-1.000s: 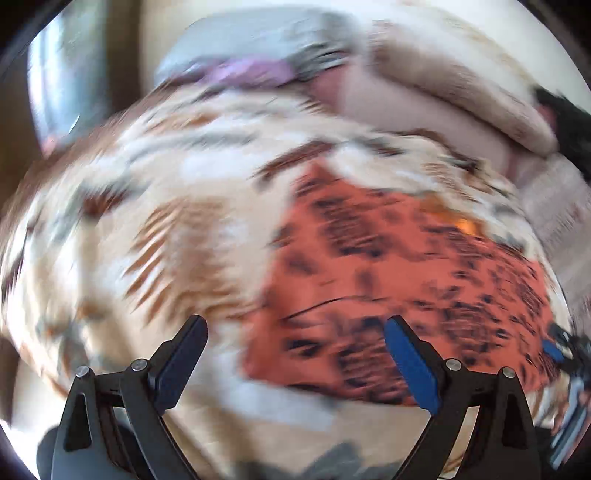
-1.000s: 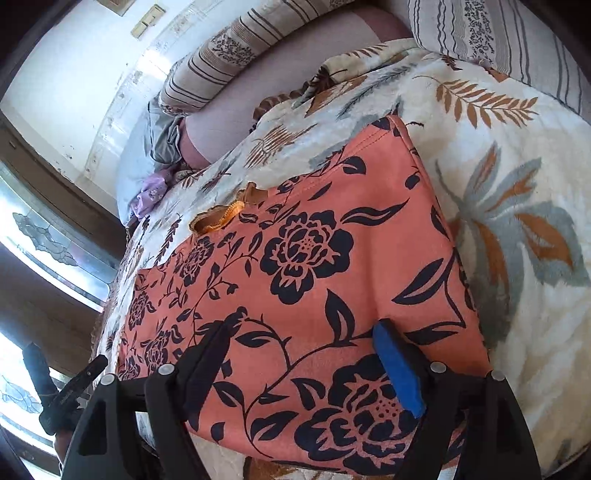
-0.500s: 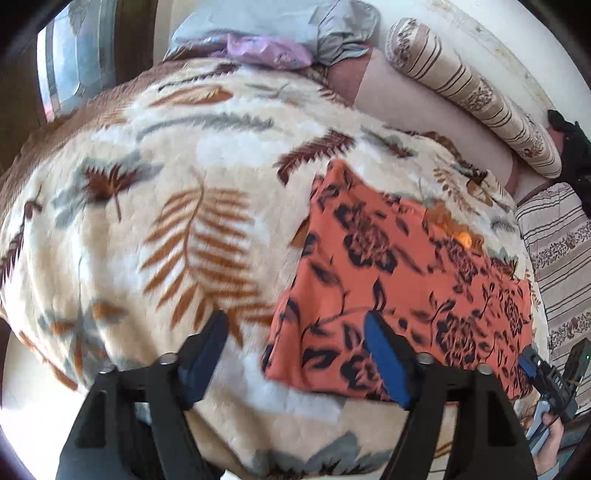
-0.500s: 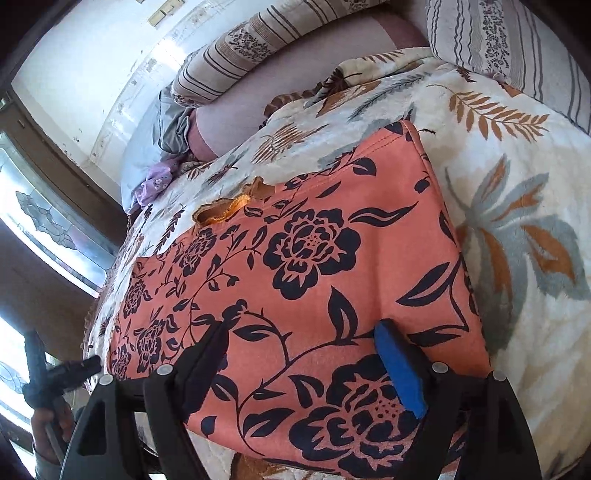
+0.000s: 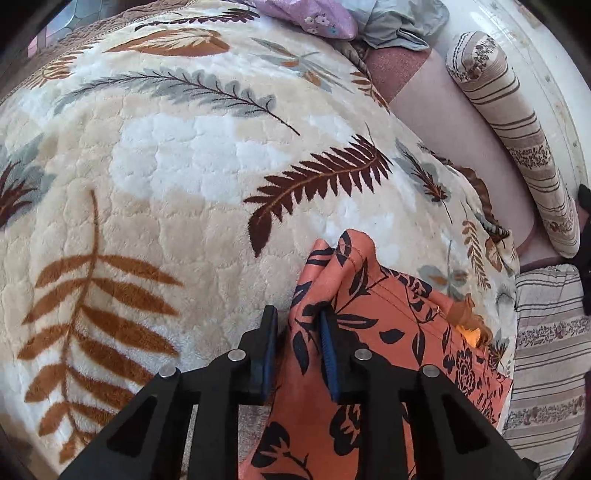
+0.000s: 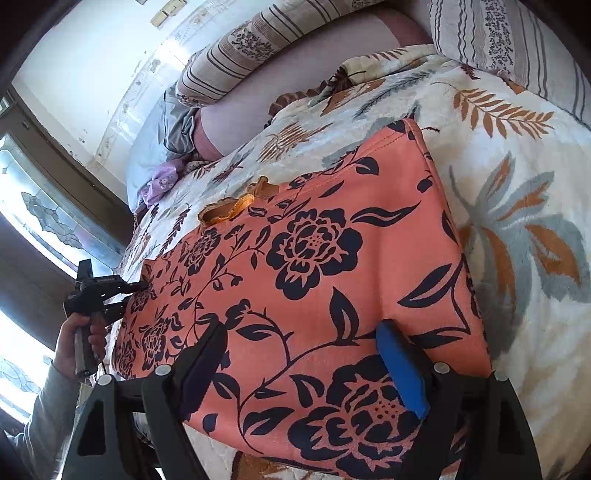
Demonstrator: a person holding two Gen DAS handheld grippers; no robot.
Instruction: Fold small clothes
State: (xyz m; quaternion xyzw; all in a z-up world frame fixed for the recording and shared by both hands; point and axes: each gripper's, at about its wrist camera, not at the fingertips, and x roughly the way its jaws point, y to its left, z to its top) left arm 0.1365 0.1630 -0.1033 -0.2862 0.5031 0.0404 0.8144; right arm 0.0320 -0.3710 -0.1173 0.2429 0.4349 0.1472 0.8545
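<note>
The orange floral garment [image 6: 332,266] lies spread on a fleece leaf-print blanket [image 5: 177,177] that covers the bed, filling the centre of the right wrist view and running from the lower middle to the lower right of the left wrist view. Its dark flower print faces up, and a small ruffled orange trim [image 6: 236,205] shows at its far edge, in the upper middle of the right wrist view.

The left hand-held gripper [image 5: 297,354] sits at the bottom centre of its own view. Its jaws have just been closing, and they now stand narrow with a raised, bunched corner of the garment between the blue pads; the fabric is pinched up into a fold that rises above the blanket. In the right wrist view the same hand-held gripper appears at the left edge, at the garment's corner, carried by a hand [image 6: 75,339] in a grey sleeve [image 6: 48,417].

The right hand-held gripper [image 6: 299,354] is at the bottom of its view, jaws spread wide over the near part of the garment, one finger to each side of a large printed flower. Whether the fingertips touch the cloth cannot be told; nothing is gripped.

Striped pillows [image 6: 243,48] and a heap of grey and lilac cloth [image 5: 332,18] lie along the far side of the bed
</note>
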